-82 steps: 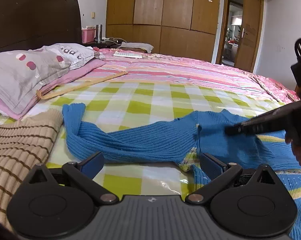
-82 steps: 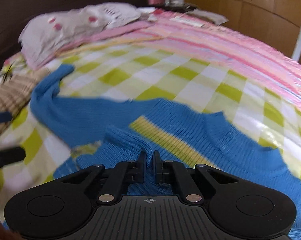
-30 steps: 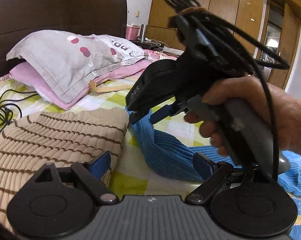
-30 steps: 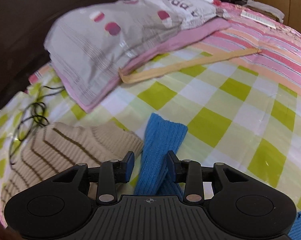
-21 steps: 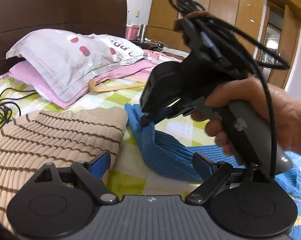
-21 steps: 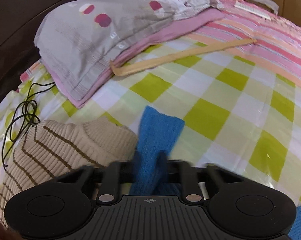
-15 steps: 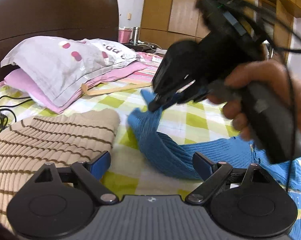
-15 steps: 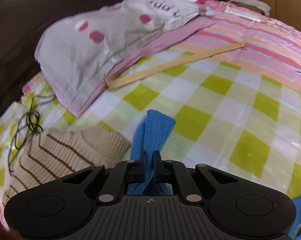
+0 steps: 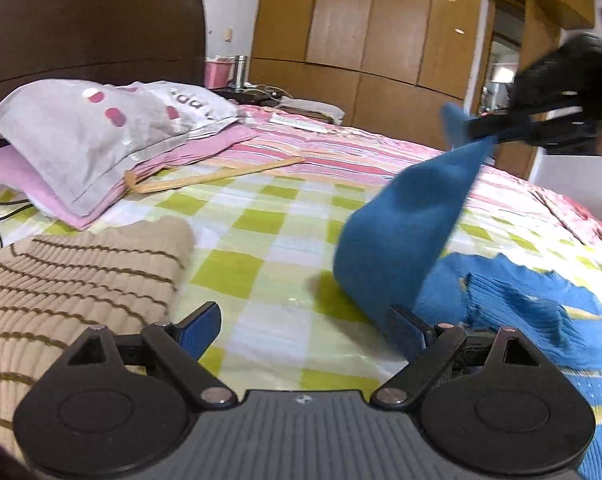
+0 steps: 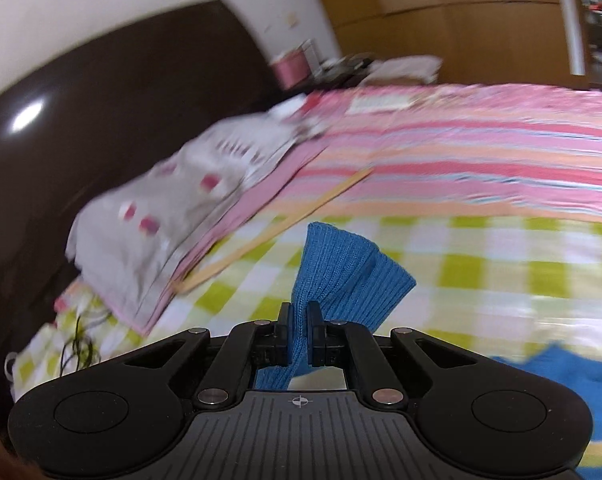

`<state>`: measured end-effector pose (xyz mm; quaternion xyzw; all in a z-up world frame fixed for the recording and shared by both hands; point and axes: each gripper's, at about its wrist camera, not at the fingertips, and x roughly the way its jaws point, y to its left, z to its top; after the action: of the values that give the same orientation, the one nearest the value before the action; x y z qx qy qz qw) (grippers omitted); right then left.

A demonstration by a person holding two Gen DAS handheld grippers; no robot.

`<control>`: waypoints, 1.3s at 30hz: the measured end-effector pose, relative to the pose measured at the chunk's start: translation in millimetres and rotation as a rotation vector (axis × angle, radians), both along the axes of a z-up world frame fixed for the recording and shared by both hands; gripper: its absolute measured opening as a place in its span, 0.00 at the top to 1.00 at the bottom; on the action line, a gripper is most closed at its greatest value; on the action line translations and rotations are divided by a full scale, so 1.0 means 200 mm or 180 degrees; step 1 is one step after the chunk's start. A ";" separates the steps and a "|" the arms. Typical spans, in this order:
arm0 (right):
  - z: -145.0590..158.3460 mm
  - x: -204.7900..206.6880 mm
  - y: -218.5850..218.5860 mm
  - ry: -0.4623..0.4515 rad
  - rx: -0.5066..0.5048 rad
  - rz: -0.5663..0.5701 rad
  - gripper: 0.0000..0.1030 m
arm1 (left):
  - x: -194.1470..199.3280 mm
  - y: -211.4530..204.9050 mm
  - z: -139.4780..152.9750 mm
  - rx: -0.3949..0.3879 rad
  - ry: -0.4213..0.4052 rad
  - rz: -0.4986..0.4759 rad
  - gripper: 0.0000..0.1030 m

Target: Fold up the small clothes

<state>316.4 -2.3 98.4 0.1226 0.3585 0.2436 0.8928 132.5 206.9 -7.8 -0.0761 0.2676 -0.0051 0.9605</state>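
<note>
Aloft, ribbed blue knit sleeve [image 10: 343, 276] between right gripper [image 10: 299, 330] jaws.

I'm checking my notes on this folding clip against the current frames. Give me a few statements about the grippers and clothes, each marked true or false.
1. The right gripper is shut on the blue sweater's sleeve. True.
2. The left gripper is also clamping blue fabric. False: its jaws stand wide apart, holding nothing.
3. The sleeve is raised off the checked sheet. True.
4. The beige striped sweater lies on top of the blue one. False: it lies apart, off to the left.
5. The grey spotted pillow rests on a pink one. True.
</note>
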 end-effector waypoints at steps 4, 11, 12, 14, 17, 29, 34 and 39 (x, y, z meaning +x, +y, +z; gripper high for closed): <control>0.04 -0.13 -0.32 -0.0115 0.0071 -0.0347 0.94 | -0.02 -0.08 0.00 0.0055 -0.0004 -0.0139 0.09; -0.10 -0.46 -0.76 -0.0265 -0.0052 -0.0892 0.94 | -0.05 -0.25 -0.02 0.0200 0.0018 -0.0414 0.08; -0.14 -0.50 -0.81 -0.0224 -0.0039 -0.0964 0.94 | -0.06 -0.26 -0.02 0.0229 0.0022 -0.0443 0.08; -0.25 -0.59 -0.89 -0.0119 -0.0044 -0.1105 0.94 | -0.07 -0.30 -0.03 0.0290 0.0034 -0.0496 0.08; -0.42 -0.68 -1.00 0.0110 -0.0032 -0.1249 0.90 | -0.08 -0.34 -0.05 0.0376 0.0044 -0.0544 0.08; -0.67 -0.81 -1.29 0.0352 0.0366 -0.1603 0.56 | -0.05 -0.53 -0.03 0.0629 0.0034 -0.0621 0.08; -0.71 -0.74 -1.37 0.0459 0.0606 -0.1661 0.58 | 0.02 -0.64 -0.01 0.0676 0.0031 -0.0701 0.08; -0.72 -0.68 -1.38 0.0623 0.0662 -0.1619 0.92 | 0.06 -0.73 0.04 0.0759 -0.0062 -0.0809 0.08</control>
<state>181.1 -278.5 -46.4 0.3223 0.3738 0.0344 0.8690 143.9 60.4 -0.5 0.0729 0.2644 -0.0954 0.9569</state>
